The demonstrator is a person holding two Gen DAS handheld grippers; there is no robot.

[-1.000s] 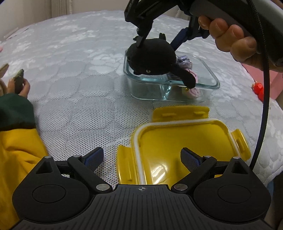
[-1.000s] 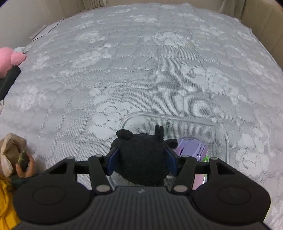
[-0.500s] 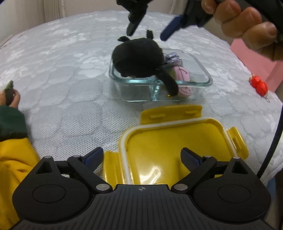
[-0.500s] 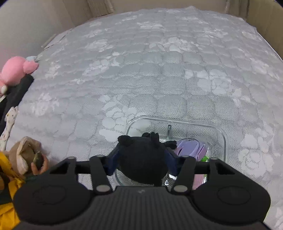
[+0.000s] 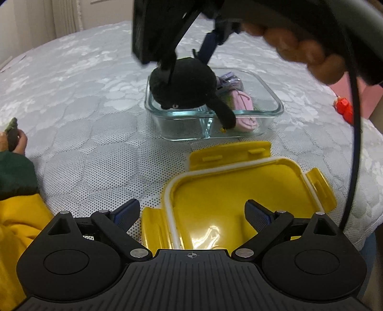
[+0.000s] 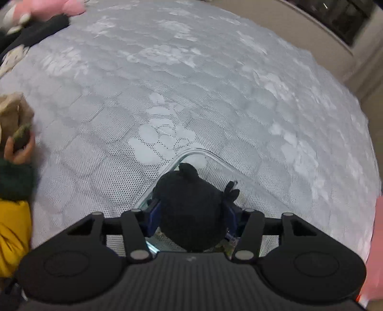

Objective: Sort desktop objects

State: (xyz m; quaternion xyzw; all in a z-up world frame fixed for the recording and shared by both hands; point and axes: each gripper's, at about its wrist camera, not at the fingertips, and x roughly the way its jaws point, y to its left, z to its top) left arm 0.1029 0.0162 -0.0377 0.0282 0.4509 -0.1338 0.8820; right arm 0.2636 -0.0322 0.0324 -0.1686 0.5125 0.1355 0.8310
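Observation:
A black plush toy (image 5: 183, 86) sits in the left half of a clear glass container (image 5: 275, 111), its tail hanging over the front rim. Pink and purple items (image 5: 241, 107) lie in the right half. My right gripper (image 6: 191, 215) stands over the toy (image 6: 191, 215) with its blue pads on both sides of it; the jaws look slightly parted, and contact is unclear. In the left wrist view its fingers (image 5: 208, 46) hang above the toy. My left gripper (image 5: 191, 214) is open and empty, just above the upturned yellow lid (image 5: 239, 196).
A small red object (image 5: 343, 108) lies at the table's right edge. A person's hand holding a dark item (image 5: 13, 138) rests at the left, above a yellow sleeve (image 5: 16, 227). A pink plush (image 6: 55, 8) lies at the far left corner.
My right gripper let go of the black toy, rose, then dropped back around it and swung its view leftward. The toy stays in the container. My left gripper drew slightly closer.

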